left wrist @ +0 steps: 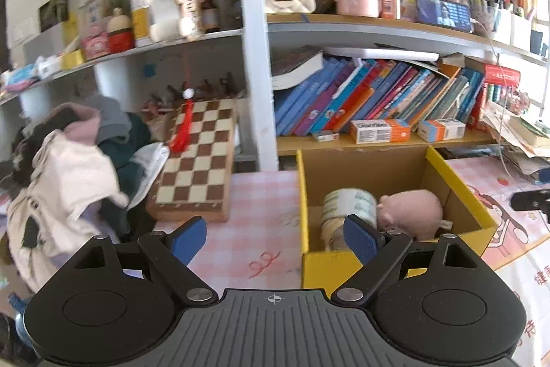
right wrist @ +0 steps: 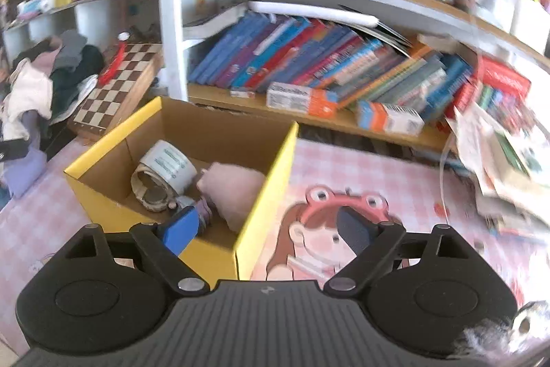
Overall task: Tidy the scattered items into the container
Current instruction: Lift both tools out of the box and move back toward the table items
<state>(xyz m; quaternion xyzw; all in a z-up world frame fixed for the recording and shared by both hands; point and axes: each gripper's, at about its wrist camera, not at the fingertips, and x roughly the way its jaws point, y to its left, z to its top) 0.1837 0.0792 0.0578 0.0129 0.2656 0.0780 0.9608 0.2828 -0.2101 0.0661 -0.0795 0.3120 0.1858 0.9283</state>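
Observation:
A yellow cardboard box [left wrist: 460,188] stands on the pink checked table cover. Inside lie a roll of tape [left wrist: 347,208] and a pink plush pig [left wrist: 412,212]. The right wrist view shows the box [right wrist: 268,181], the tape roll [right wrist: 165,167], the pink plush [right wrist: 233,188] and a small purple item [right wrist: 202,212] inside. My left gripper [left wrist: 275,239] is open and empty, just left of the box's near corner. My right gripper [right wrist: 268,229] is open and empty, over the box's right wall.
A wooden chessboard [left wrist: 196,160] leans at the back left next to a heap of clothes [left wrist: 75,174]. Bookshelves [left wrist: 378,98] with books and small cartons rise behind the box. Papers [right wrist: 505,160] pile at the right. A furry grey item [right wrist: 498,336] shows at the right view's bottom corner.

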